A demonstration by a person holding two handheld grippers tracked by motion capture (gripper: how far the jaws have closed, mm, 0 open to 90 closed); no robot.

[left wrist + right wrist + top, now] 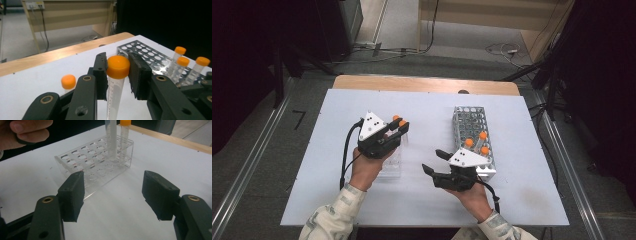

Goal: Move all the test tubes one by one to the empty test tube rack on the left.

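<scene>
Orange-capped tube (pixel 117 75) between left gripper (pixel 117 72) fingers, contact unclear, right gripper (pixel 116 195) wide open, empty

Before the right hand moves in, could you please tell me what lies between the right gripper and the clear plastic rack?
Nothing: in the right gripper view, only bare white table separates the open right gripper from the clear rack.

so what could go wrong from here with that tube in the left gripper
1. The left gripper grips the orange-capped clear plastic tube only at its cap; the long body hanging below could swing or slip.
2. The tube's tip sits at a hole of the clear acrylic rack, beside another capped tube; a tilted descent might jam or knock that neighbour.
3. The light rack could shift; the open right gripper isn't steadying it.
</scene>
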